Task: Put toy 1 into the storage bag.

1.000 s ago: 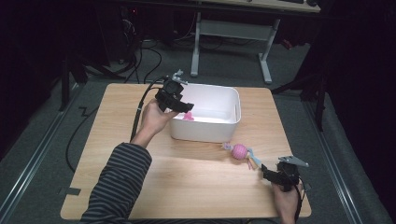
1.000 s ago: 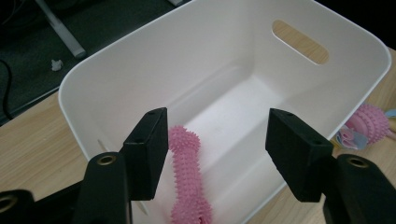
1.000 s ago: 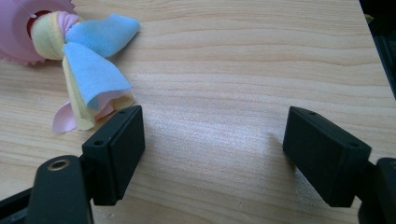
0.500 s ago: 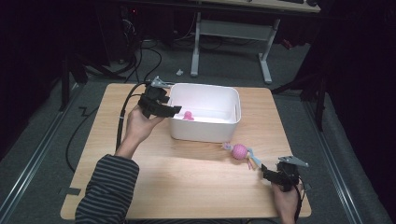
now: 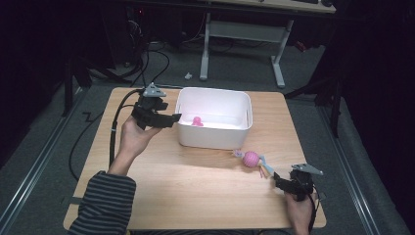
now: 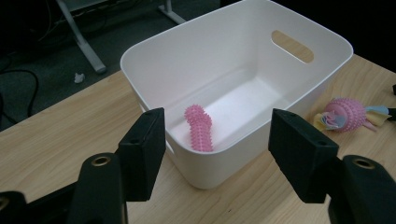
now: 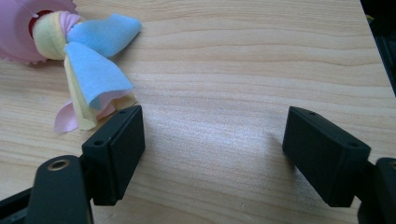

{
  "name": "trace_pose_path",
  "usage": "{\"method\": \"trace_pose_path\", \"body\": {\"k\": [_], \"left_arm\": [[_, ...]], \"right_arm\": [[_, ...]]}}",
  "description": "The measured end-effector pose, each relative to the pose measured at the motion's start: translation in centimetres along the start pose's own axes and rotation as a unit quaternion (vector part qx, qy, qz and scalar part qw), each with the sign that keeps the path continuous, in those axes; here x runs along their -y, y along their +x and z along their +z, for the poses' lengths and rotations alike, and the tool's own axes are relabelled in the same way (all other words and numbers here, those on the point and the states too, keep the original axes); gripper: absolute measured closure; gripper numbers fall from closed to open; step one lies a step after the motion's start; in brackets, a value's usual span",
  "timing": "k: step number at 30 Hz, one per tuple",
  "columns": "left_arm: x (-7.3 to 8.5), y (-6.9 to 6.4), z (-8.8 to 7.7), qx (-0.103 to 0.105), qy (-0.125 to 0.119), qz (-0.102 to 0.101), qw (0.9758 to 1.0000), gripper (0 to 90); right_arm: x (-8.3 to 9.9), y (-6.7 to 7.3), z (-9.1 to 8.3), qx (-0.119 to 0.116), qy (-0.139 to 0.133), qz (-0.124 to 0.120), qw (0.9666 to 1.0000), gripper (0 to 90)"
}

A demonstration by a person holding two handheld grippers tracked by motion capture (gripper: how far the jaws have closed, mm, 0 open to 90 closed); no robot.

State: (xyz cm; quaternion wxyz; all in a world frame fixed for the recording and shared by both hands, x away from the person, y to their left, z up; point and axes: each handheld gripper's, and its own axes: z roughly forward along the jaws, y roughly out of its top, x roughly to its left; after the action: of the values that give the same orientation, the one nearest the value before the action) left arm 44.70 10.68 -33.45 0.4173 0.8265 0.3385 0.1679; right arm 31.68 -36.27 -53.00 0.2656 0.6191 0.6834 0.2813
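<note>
A white plastic bin [image 5: 214, 135] stands at the table's middle back, holding a pink spiky stick toy [image 6: 200, 134] [image 5: 196, 121]. My left gripper [image 5: 171, 119] [image 6: 217, 158] hovers open just outside the bin's left wall, with nothing between its jaws. On the table in front of the bin's right corner lies a pink spiky ball with cloth tails [image 5: 252, 159] [image 6: 344, 115] [image 7: 74, 51]. My right gripper [image 5: 280, 182] [image 7: 212, 156] rests open near the front right edge, its jaws just short of the ball's cloth tails.
The wooden table [image 5: 195, 196] has free room in front of the bin and at the left. The dark floor beyond holds desk legs [image 5: 279, 58] and cables [image 5: 147, 58].
My left gripper has pulled back to the left from over the bin, leaving the pink stick toy lying inside. The right gripper has stayed put.
</note>
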Motion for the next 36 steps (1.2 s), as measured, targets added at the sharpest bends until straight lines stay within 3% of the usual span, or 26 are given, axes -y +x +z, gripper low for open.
{"method": "trace_pose_path", "body": {"k": [19, 28, 36], "left_arm": [[3.2, 0.5, -2.7, -0.012, -0.014, -0.026, 0.9995, 36.5], [4.7, 0.5, -3.2, -0.024, -0.017, -0.034, 0.999, 37.0], [6.2, 0.3, -3.5, -0.02, -0.028, -0.042, 0.9985, 37.5]], "right_arm": [[0.0, 0.0, 0.0, -0.004, -0.001, -0.006, 1.0, 21.0], [0.0, 0.0, 0.0, -0.004, -0.002, -0.007, 1.0, 21.0], [0.0, 0.0, 0.0, -0.004, -0.002, -0.007, 1.0, 21.0]]}}
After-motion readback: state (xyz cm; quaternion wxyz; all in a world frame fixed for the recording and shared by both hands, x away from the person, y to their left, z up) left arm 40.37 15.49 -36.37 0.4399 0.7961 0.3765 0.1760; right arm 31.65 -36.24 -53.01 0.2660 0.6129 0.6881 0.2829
